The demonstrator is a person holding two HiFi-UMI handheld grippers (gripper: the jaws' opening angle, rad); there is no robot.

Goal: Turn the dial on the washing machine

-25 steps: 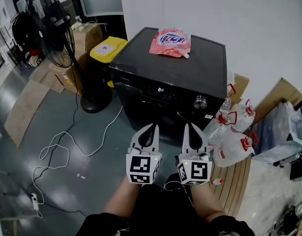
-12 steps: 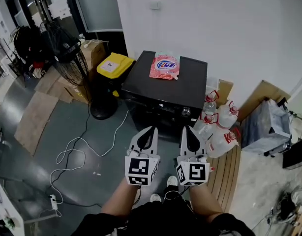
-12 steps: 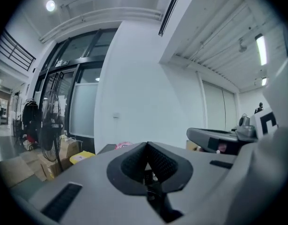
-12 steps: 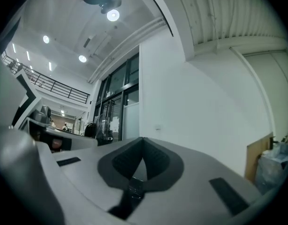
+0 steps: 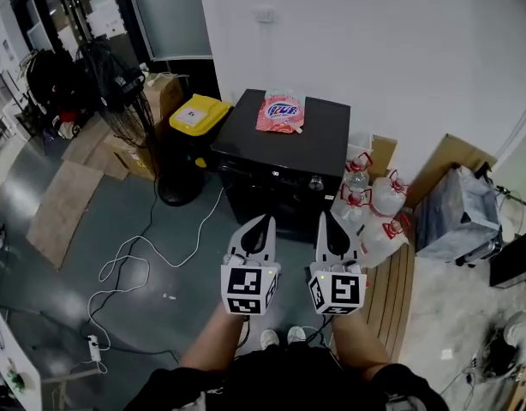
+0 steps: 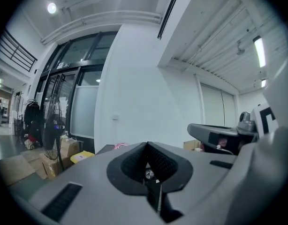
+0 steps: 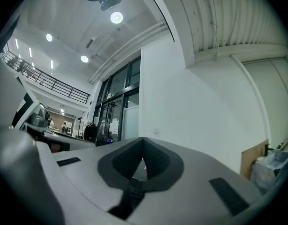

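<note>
The black washing machine (image 5: 284, 148) stands against the white wall, well ahead of and below both grippers. Its silver dial (image 5: 315, 182) sits at the right of the front control strip. A pink detergent pouch (image 5: 280, 112) lies on its lid. My left gripper (image 5: 268, 221) and right gripper (image 5: 323, 217) are held side by side in the air, both shut and empty, pointing towards the machine and touching nothing. The left gripper view shows the left gripper (image 6: 147, 144) with its jaws together against wall and ceiling. In the right gripper view the right gripper (image 7: 142, 139) is likewise shut.
A yellow-lidded bin (image 5: 193, 114) and a standing fan (image 5: 109, 67) are left of the machine. Water jugs (image 5: 379, 199), a wooden pallet (image 5: 396, 294) and a plastic bag (image 5: 456, 217) are to its right. Cables (image 5: 130, 268) trail over the grey floor.
The head camera and both grippers have risen and drawn back, so the machine looks smaller and farther away. More of the floor and wall shows. Both grippers stay shut.
</note>
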